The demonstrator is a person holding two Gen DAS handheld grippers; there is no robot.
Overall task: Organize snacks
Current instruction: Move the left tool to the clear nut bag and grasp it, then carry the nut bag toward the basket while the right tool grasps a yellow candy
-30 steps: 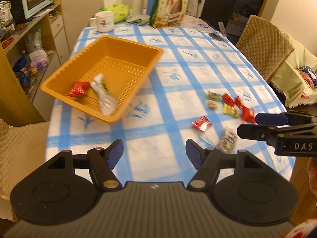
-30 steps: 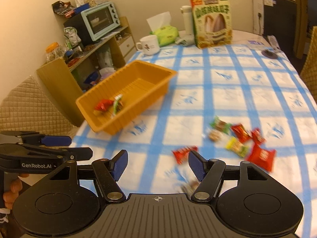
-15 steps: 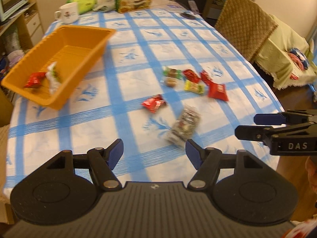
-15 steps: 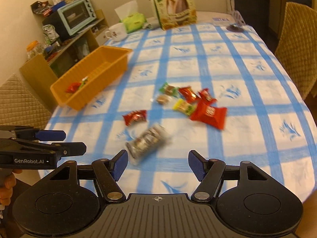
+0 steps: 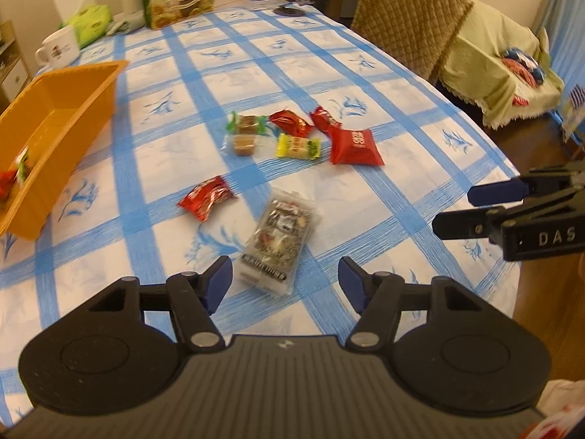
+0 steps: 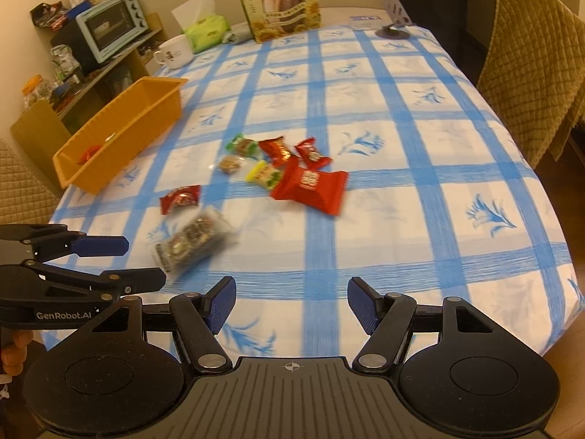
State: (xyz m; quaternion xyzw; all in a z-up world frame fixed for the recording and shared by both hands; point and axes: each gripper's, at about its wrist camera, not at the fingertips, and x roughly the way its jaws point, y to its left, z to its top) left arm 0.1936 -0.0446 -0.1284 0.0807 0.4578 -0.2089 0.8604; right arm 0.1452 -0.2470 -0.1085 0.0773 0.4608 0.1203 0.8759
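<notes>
Several wrapped snacks lie on the blue-checked tablecloth: a clear nut packet (image 5: pixel 278 241) (image 6: pixel 193 239), a small red packet (image 5: pixel 206 197) (image 6: pixel 180 198), a large red packet (image 5: pixel 354 146) (image 6: pixel 310 186), a yellow candy (image 5: pixel 298 145) (image 6: pixel 262 175) and other small ones behind. The orange basket (image 5: pixel 55 124) (image 6: pixel 124 128) at the left holds a red and a clear snack. My left gripper (image 5: pixel 284 281) is open and empty, just before the nut packet. My right gripper (image 6: pixel 291 303) is open and empty near the table's front edge.
A large snack box (image 6: pixel 279 0), a tissue pack (image 6: pixel 204 29) and a white mug (image 6: pixel 175 51) stand at the table's far end. Quilted chairs (image 6: pixel 530 73) stand on the right. A shelf with a toaster oven (image 6: pixel 109 25) is on the left.
Both grippers have swung right, away from the basket and toward the loose snacks. The left gripper has come closer to the nut packet. Both stay open.
</notes>
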